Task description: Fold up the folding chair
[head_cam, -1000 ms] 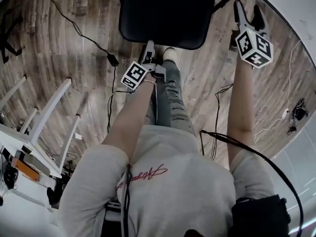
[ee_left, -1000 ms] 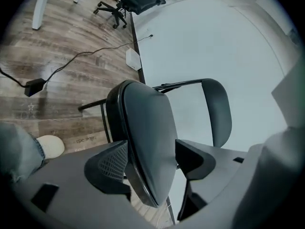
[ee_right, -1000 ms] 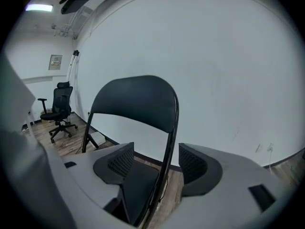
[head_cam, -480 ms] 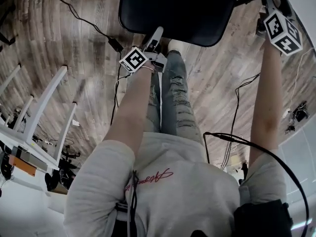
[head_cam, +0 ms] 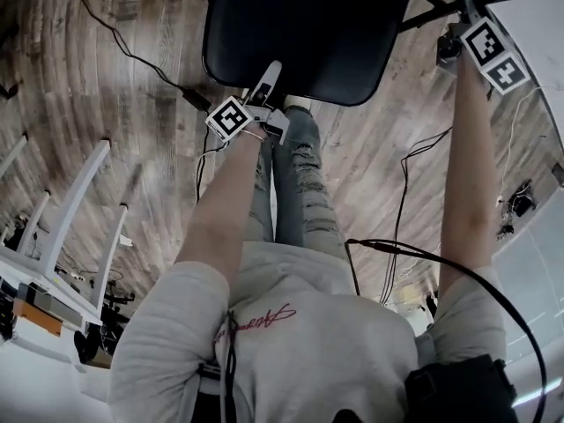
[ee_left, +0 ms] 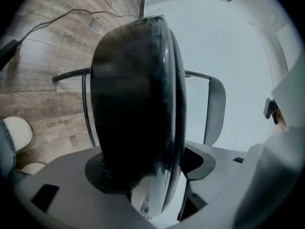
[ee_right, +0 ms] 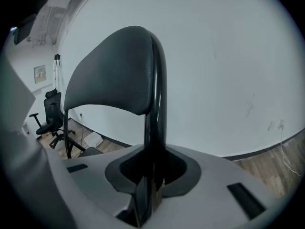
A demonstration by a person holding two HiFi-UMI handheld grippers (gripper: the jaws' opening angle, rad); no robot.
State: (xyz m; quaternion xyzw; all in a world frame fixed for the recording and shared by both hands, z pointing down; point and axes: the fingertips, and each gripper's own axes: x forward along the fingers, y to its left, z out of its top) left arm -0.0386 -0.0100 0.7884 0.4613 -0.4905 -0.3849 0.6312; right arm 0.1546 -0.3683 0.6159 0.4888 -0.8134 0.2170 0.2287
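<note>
The black folding chair stands open in front of me, its padded seat (head_cam: 304,29) at the top of the head view. My left gripper (head_cam: 269,73) is at the seat's front edge. In the left gripper view the thick seat edge (ee_left: 138,94) sits between the wide jaws of the left gripper (ee_left: 147,175), which are closing; a sliver of light shows on the right side. My right gripper (head_cam: 456,9) is at the chair's back, top right. Its jaws are closing, and in the right gripper view the right gripper (ee_right: 150,175) clamps the black frame tube (ee_right: 155,123) beside the backrest pad (ee_right: 114,75).
A wood floor with black cables (head_cam: 132,51) lies around the chair. A white rack (head_cam: 75,210) stands at the left. The person's legs and pale shoes (ee_left: 14,132) are right below the seat. A white wall (ee_right: 228,56) is behind the chair, an office chair (ee_right: 47,118) further off.
Both grippers have moved toward the chair. The left one now straddles the seat's front edge. The right one has travelled to the back frame and closed on the tube.
</note>
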